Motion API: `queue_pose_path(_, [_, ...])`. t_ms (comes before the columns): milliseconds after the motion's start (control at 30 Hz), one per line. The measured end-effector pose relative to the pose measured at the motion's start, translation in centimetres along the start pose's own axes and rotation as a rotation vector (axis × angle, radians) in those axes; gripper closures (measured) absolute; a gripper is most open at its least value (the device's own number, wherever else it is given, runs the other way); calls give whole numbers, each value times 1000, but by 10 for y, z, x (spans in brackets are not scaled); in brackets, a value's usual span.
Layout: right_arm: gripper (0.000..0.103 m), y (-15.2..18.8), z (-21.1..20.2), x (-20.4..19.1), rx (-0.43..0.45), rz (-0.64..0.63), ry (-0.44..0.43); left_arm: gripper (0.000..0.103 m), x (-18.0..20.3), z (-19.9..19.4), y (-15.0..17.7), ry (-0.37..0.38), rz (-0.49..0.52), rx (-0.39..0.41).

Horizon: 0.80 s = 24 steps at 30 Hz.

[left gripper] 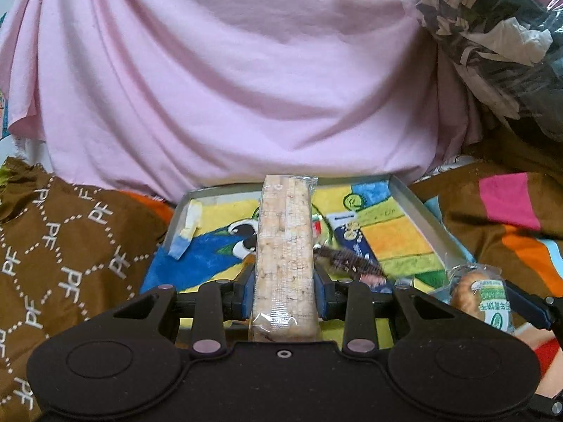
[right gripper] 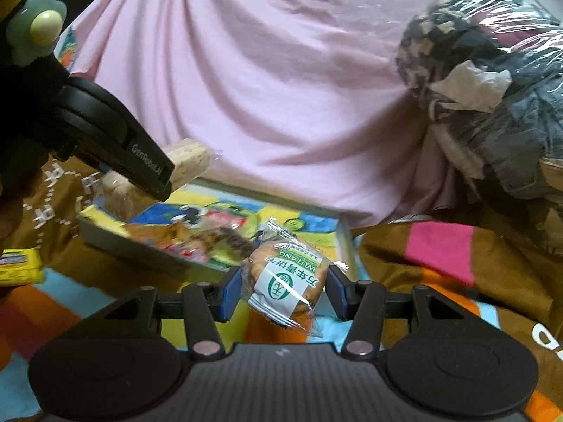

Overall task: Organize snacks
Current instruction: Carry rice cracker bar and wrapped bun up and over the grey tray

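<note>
My left gripper (left gripper: 284, 281) is shut on a long pale rice-cracker bar (left gripper: 284, 246) in clear wrap, held over a shallow box (left gripper: 418, 204) with a colourful cartoon lining. Several snack packets (left gripper: 352, 256) lie in the box. My right gripper (right gripper: 284, 290) holds a round biscuit in a clear wrapper with a green and white label (right gripper: 286, 277) just in front of the box's near right corner (right gripper: 346, 246). The biscuit also shows in the left wrist view (left gripper: 482, 293). The left gripper and its bar (right gripper: 190, 161) show at upper left in the right wrist view.
The box sits on a brown patterned blanket (left gripper: 70, 239) with pink and orange blocks (right gripper: 443, 249). A pink sheet (left gripper: 246, 70) hangs behind. A clear plastic bag of dark clothes (right gripper: 492, 105) is at the right. A yellow packet (right gripper: 19, 265) lies at the left.
</note>
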State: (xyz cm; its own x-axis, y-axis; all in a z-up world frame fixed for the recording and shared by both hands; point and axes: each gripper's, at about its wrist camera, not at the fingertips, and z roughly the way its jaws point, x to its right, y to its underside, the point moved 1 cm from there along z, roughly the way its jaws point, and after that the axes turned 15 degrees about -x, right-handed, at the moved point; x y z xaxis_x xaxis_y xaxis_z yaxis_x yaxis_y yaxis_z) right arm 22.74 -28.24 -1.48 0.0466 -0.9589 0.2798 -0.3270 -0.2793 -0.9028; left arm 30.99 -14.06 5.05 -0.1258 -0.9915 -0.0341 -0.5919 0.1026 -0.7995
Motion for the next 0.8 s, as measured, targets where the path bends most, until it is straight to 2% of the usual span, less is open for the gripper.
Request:
queue_pose_path(333, [47, -15, 28, 17, 93, 65, 25, 68, 18, 34, -23, 2, -15, 11])
queue_pose_path(800, [47, -15, 63, 27, 90, 144, 31, 68, 32, 79, -35, -3, -33, -4])
